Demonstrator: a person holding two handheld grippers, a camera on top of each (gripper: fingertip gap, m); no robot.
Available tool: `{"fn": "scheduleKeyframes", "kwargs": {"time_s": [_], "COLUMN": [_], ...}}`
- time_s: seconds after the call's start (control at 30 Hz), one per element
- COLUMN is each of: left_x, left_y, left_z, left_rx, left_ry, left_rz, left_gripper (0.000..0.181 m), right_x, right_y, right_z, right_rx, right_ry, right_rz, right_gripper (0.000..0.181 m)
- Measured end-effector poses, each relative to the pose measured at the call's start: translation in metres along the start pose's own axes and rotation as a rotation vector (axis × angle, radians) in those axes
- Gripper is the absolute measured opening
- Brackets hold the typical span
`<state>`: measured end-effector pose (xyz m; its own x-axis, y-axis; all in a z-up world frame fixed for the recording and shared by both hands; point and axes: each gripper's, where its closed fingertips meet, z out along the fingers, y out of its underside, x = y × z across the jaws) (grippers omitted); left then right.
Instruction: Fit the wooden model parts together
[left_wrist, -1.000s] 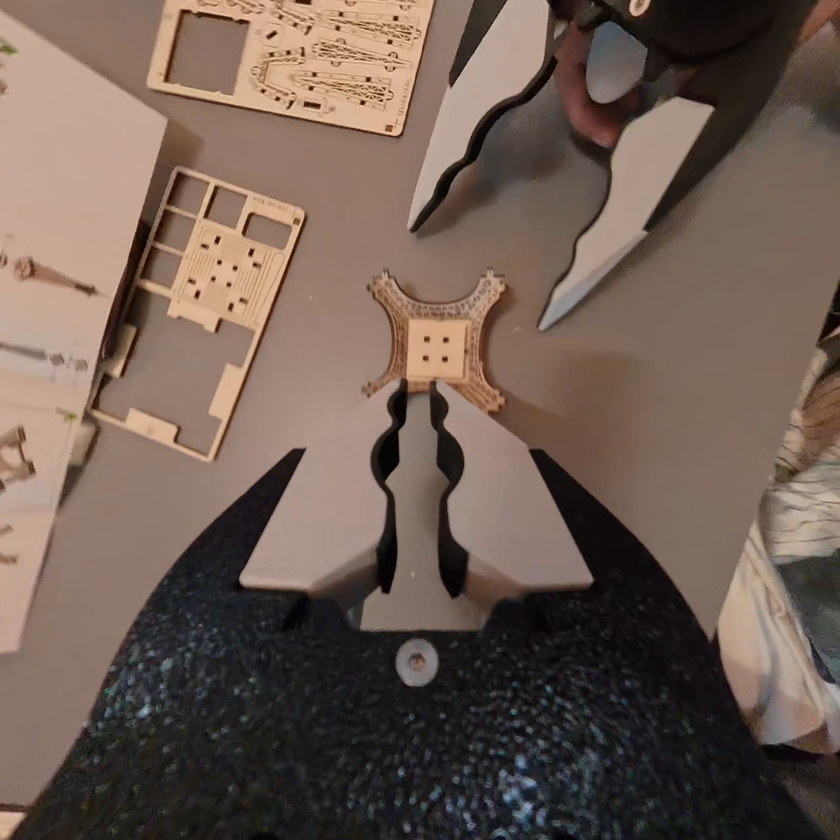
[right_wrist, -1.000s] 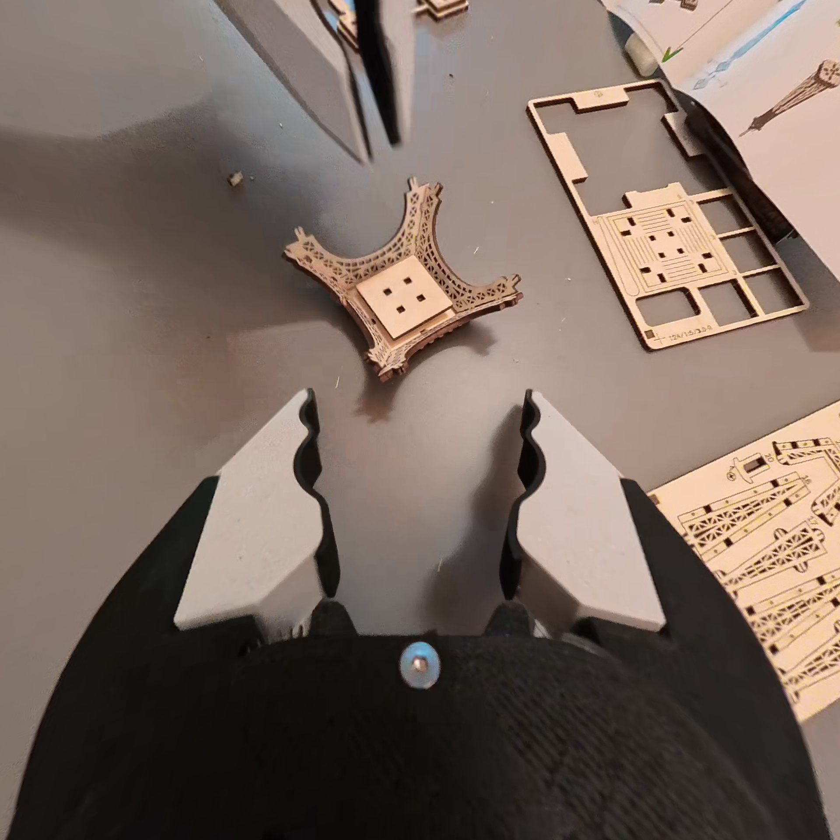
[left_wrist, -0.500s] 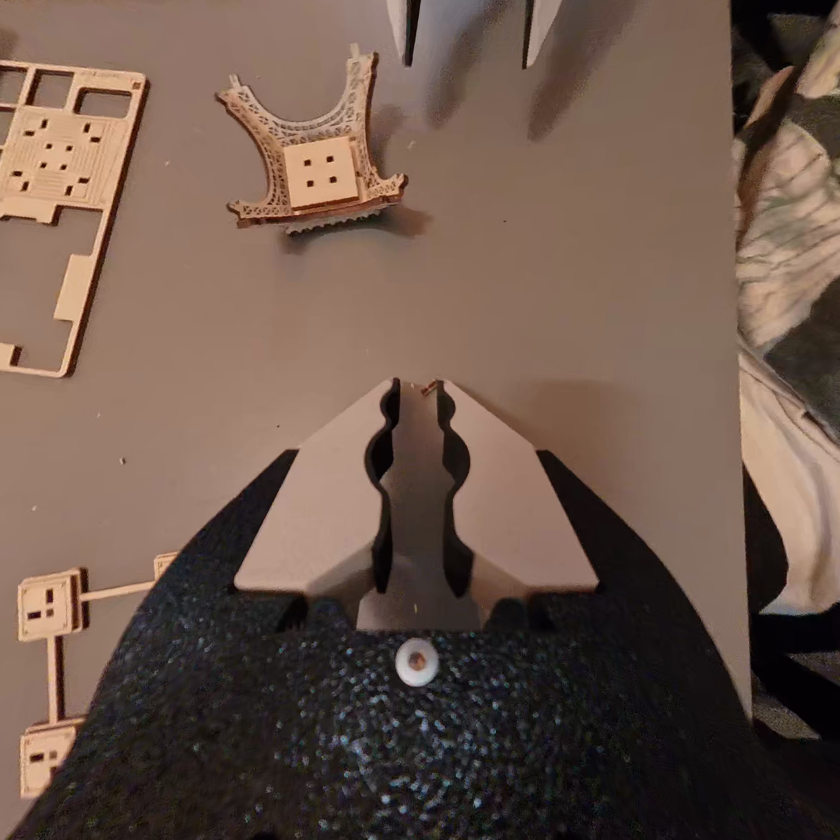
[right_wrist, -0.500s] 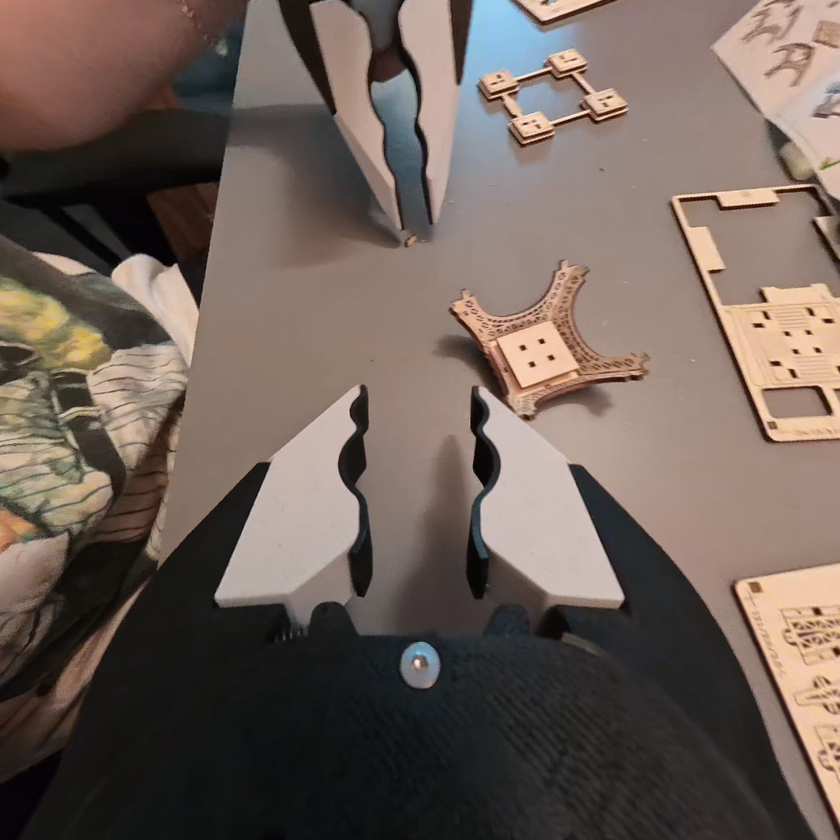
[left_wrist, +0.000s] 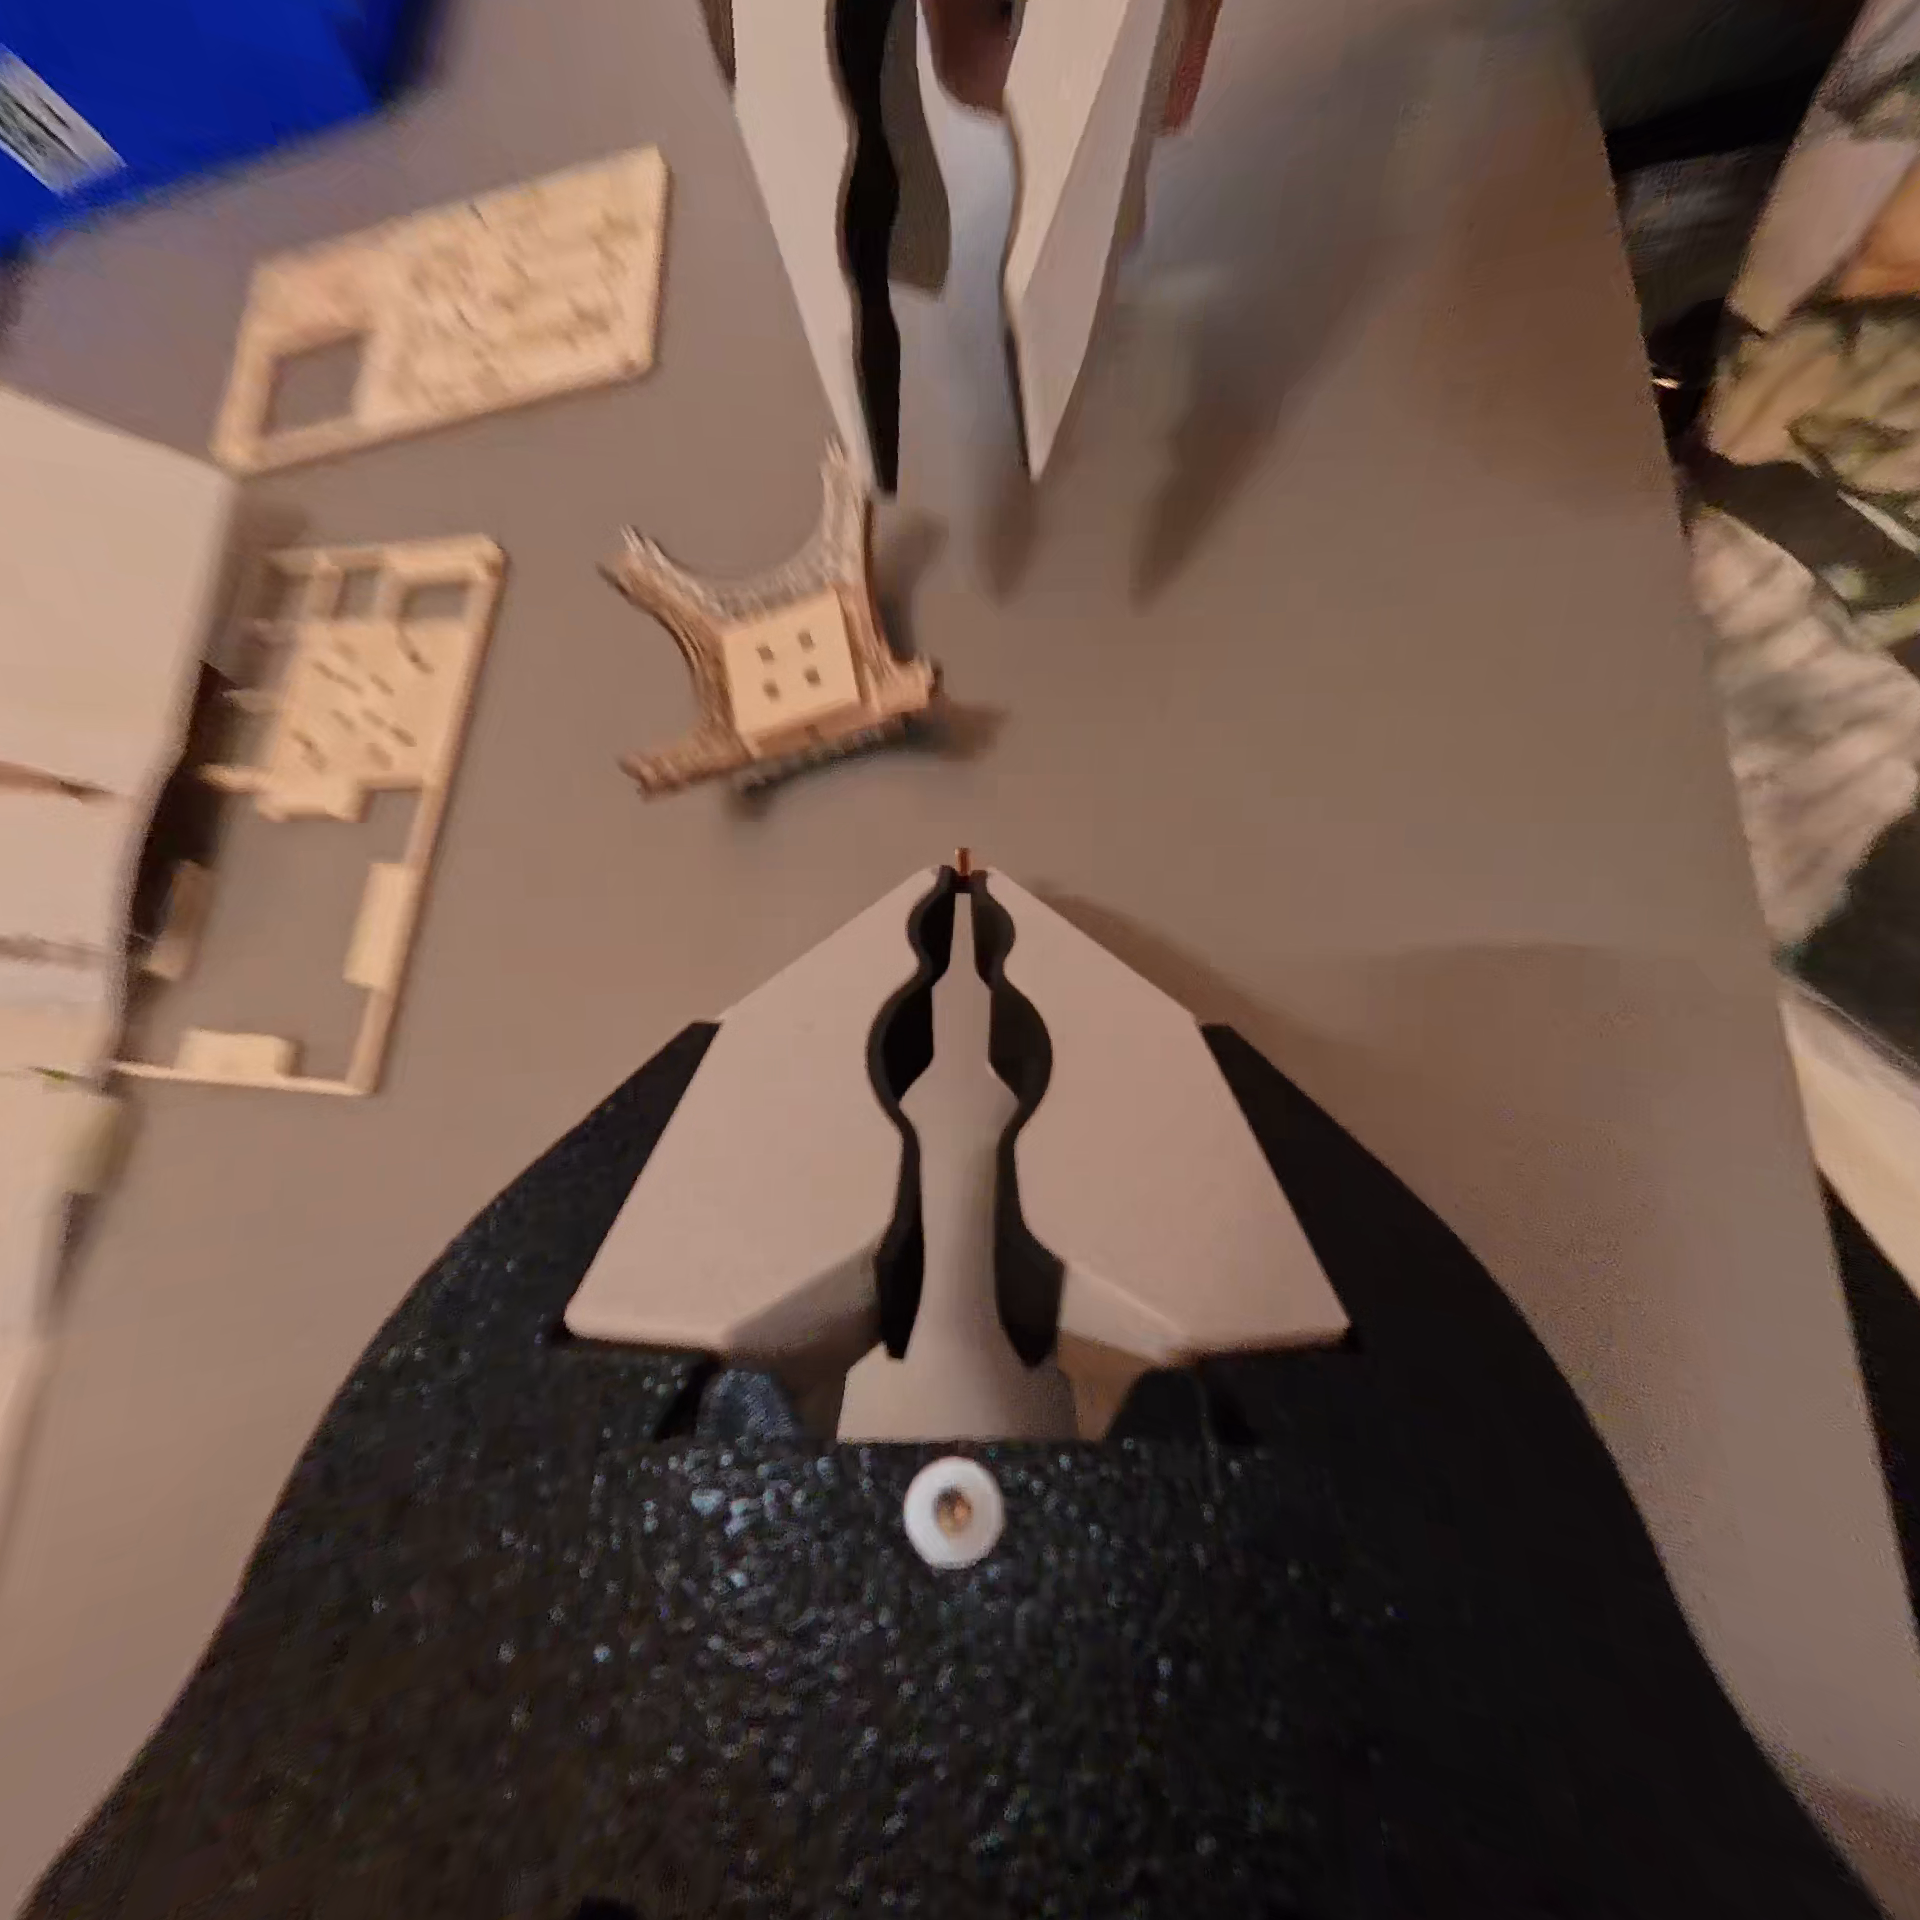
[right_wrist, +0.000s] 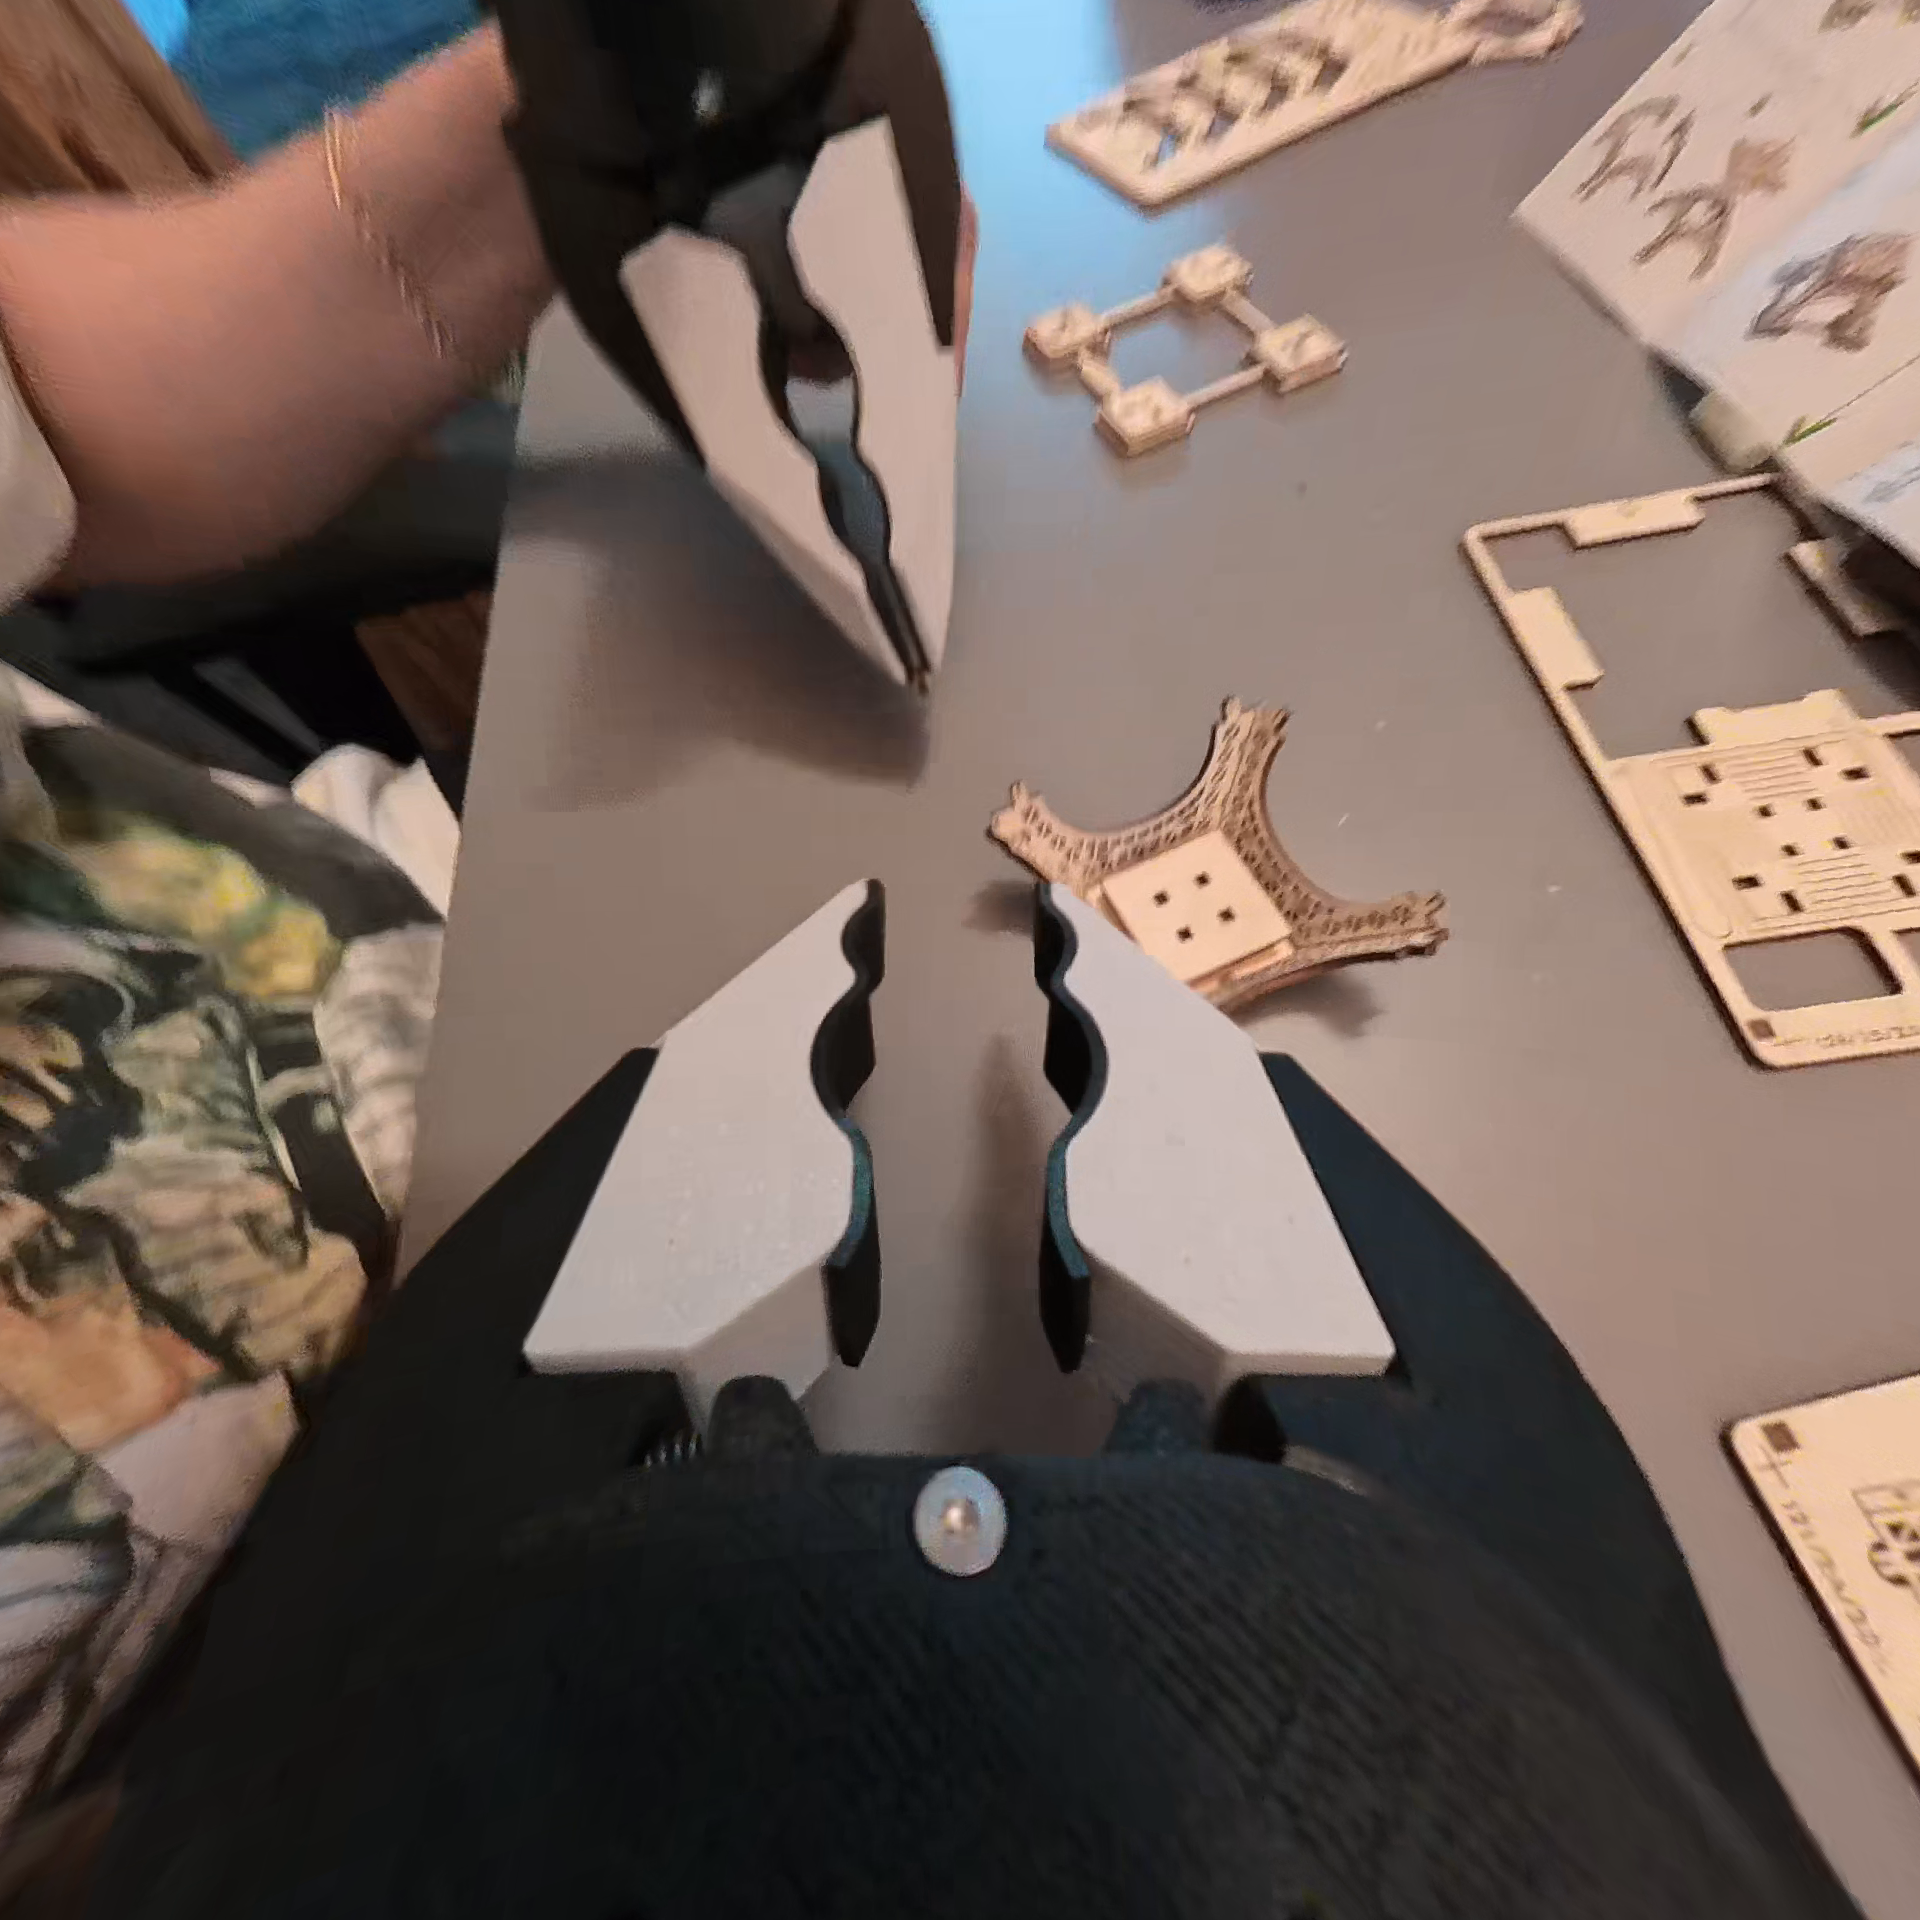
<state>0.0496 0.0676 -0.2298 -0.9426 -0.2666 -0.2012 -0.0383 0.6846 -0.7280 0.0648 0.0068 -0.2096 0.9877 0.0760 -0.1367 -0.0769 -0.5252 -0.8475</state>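
A laser-cut wooden tower base (right_wrist: 1226, 894), four latticed legs splaying from a pale square plate pierced by four small holes, lies flat on the grey worktop (right_wrist: 1039, 644). A tiny wooden sliver (left_wrist: 962, 858) is pinched at the very tip of the left claw (left_wrist: 962, 883), just short of that base. Part-emptied wooden sheets (right_wrist: 1704, 790) and a square frame of four blocks (right_wrist: 1184, 348) lie nearby.

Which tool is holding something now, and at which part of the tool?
The left tool pinches a tiny wooden bit at its very tips; which part of the bit cannot be told. The right tool is open and empty.
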Motion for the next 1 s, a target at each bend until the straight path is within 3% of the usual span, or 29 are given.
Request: {"fn": "scheduleKeyframes", "kwargs": {"time_s": [0.03, 0.23, 0.37, 0.6, 0.83, 0.93, 1.0], "left_x": [-0.004, -0.024, -0.025, -0.028, -0.03, -0.033, -0.038], "left_y": [-0.013, -0.076, -0.095, -0.102, -0.102, -0.104, -0.103], "left_z": [0.0, 0.001, 0.003, 0.007, 0.011, 0.01, 0.007], "left_rx": [0.015, 0.108, 0.173, 0.153, 0.133, 0.179, 0.223], "left_ry": [-0.052, -0.332, -0.368, -0.378, -0.391, -0.372, -0.323], "left_rz": [0.047, 0.301, 0.349, 0.41, 0.418, 0.311, 0.144], "left_gripper": [0.0, 0.0, 0.0, 0.0, 0.0, 0.004, 0.006], "right_x": [0.0, 0.005, 0.005, 0.002, 0.009, 0.01, 0.014], "right_y": [-0.008, -0.034, -0.042, -0.054, -0.05, -0.052, -0.053], "right_z": [-0.001, -0.009, -0.02, -0.031, -0.032, -0.036, -0.039], "right_rx": [0.045, 0.25, 0.335, 0.434, 0.426, 0.443, 0.454], "right_ry": [-0.004, -0.08, -0.123, -0.194, -0.144, -0.086, 0.027], "right_rz": [0.026, 0.234, 0.278, 0.329, 0.296, 0.136, -0.051], "right_gripper": [0.025, 0.02, 0.014, 0.011, 0.002, 0.002, 0.002]}}
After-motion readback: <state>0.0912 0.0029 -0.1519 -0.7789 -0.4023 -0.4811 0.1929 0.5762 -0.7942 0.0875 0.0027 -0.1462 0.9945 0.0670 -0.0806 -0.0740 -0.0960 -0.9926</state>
